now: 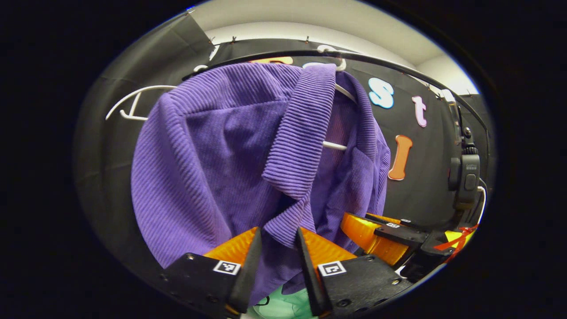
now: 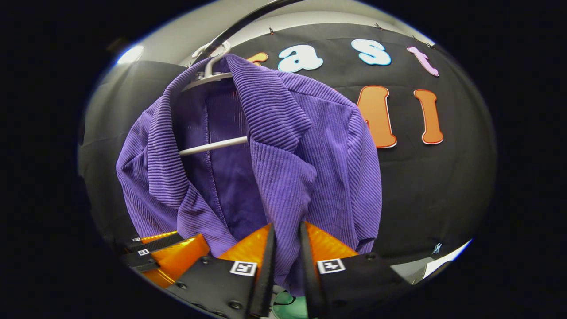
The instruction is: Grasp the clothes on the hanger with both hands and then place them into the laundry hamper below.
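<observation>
the purple ribbed jacket (image 1: 212, 164) hangs on a white hanger (image 1: 133, 104) from the dark rail (image 1: 381, 62) in front of the black cloth wall. in the left gripper view a fold of its front edge drops between the fingers of my left hand-held gripper (image 1: 278, 241); there is a gap on either side of the cloth, so i cannot tell that both fingers press on it. in the right gripper view the jacket (image 2: 310, 146) shows its open front, with the hanger's (image 2: 212, 146) crossbar across the darker lining, and my right hand-held gripper (image 2: 287, 239) has its fingers drawn close around the lower front panel, gripping the fabric.

the left gripper view also takes in the bare arm of the hanger sticking out past the shoulder, and my right hand-held gripper farther off at the right with a black camera (image 1: 465, 177) mounted above it. the right gripper view shows my left hand-held gripper (image 2: 164, 254) low at the left, just beside the jacket's hem.

below the hem, something pale green (image 1: 283, 305) peeks between the fingers; it shows in the right gripper view too (image 2: 288, 305). the jacket hides most of it, so i cannot tell what it is.
</observation>
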Demonstrator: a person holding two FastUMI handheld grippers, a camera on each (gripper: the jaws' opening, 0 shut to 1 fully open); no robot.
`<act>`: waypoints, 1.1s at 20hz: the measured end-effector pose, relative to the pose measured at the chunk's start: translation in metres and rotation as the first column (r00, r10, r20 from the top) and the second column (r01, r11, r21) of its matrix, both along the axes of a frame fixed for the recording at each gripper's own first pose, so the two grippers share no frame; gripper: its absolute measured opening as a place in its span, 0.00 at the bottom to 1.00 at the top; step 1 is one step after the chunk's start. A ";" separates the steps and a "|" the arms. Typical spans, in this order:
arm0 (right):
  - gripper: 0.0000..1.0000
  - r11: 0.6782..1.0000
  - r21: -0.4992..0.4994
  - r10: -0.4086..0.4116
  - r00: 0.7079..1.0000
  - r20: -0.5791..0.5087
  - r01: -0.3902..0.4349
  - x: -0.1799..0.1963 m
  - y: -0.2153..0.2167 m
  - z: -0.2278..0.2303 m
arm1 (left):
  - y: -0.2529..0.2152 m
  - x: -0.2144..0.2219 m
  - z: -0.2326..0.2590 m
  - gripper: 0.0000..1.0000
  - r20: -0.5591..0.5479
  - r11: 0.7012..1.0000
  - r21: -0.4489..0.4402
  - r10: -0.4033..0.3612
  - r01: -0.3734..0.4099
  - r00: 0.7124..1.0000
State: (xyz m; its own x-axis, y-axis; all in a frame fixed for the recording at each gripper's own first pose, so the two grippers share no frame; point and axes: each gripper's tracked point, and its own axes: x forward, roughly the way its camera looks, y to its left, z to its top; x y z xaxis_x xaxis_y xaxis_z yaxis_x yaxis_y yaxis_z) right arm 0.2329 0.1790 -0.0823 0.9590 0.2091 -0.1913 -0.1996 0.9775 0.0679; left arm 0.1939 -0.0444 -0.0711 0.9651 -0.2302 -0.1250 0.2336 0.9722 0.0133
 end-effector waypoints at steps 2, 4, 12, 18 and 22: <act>0.09 1.000 -0.015 0.018 1.000 0.005 -0.017 0.001 -0.002 0.005 | 0.012 0.005 0.000 0.05 0.018 0.997 0.074 0.023 -0.024 1.000; 0.07 0.999 -0.043 0.029 0.999 0.016 -0.029 0.001 -0.005 0.007 | 0.006 0.001 0.003 0.00 0.011 1.000 0.002 0.002 -0.002 1.000; 0.08 0.990 0.025 0.139 0.990 -0.029 -0.138 -0.010 -0.008 0.013 | 0.033 -0.012 0.028 0.00 0.043 0.999 -0.034 0.009 -0.007 0.999; 0.07 0.971 0.219 0.134 0.980 -0.150 -0.099 0.004 -0.039 0.021 | 0.059 -0.031 0.054 0.00 0.071 0.999 -0.036 0.020 -0.018 0.997; 0.08 0.971 0.230 0.109 0.979 -0.170 -0.068 0.012 -0.068 0.040 | 0.081 -0.038 0.069 0.00 0.073 0.997 -0.066 0.035 -0.031 0.997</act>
